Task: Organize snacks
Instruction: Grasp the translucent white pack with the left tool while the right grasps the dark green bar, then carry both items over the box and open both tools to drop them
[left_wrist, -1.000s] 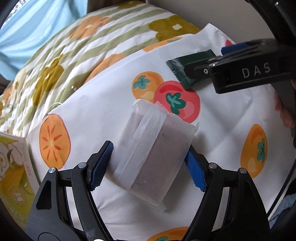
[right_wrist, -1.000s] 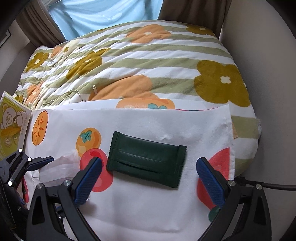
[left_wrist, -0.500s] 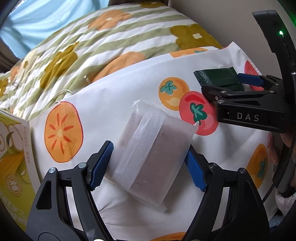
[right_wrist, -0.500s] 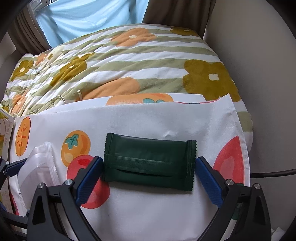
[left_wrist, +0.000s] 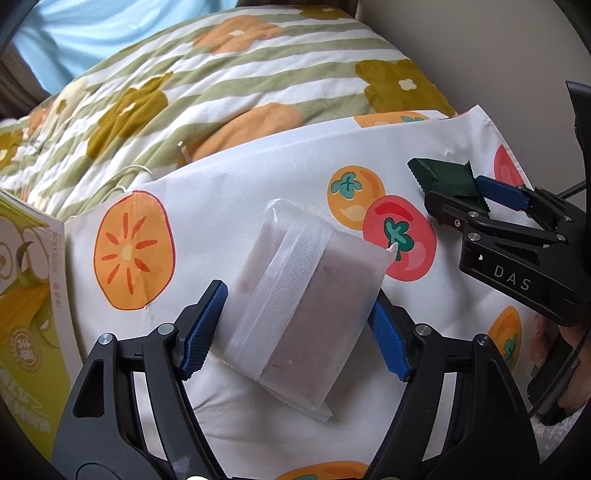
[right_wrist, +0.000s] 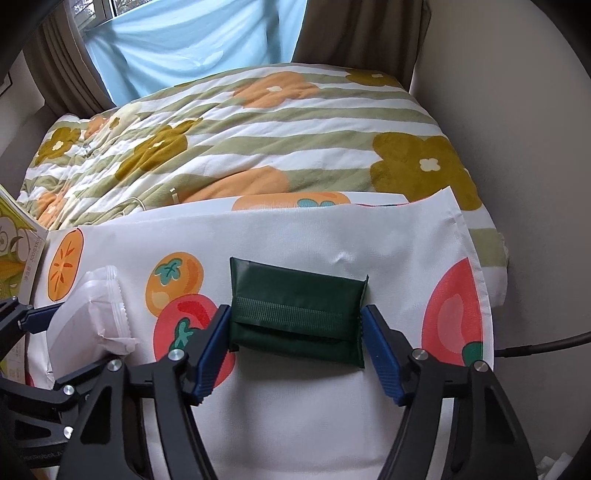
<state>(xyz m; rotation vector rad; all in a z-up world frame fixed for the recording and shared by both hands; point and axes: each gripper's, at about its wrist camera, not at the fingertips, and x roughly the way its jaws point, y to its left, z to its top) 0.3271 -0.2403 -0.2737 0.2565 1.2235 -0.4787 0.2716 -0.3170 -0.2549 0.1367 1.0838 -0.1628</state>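
Note:
My left gripper (left_wrist: 295, 328) is shut on a frosted white snack packet (left_wrist: 306, 306), which lies between its blue pads over the fruit-print cloth (left_wrist: 229, 192). My right gripper (right_wrist: 295, 350) is shut on a dark green snack packet (right_wrist: 295, 314), squeezed and buckled between its pads. In the left wrist view the right gripper (left_wrist: 480, 195) sits at the right with the green packet (left_wrist: 443, 175) in it. In the right wrist view the white packet (right_wrist: 88, 310) shows at the left.
A yellow-green snack box (left_wrist: 26, 314) stands at the left edge of the cloth. Behind lies a striped flower quilt (right_wrist: 258, 122) on a bed, with a wall (right_wrist: 517, 110) on the right and curtains (right_wrist: 184, 44) beyond.
My right gripper has closed its pads onto the green packet, which has buckled. My left gripper keeps its hold on the white packet; both views have shifted a little.

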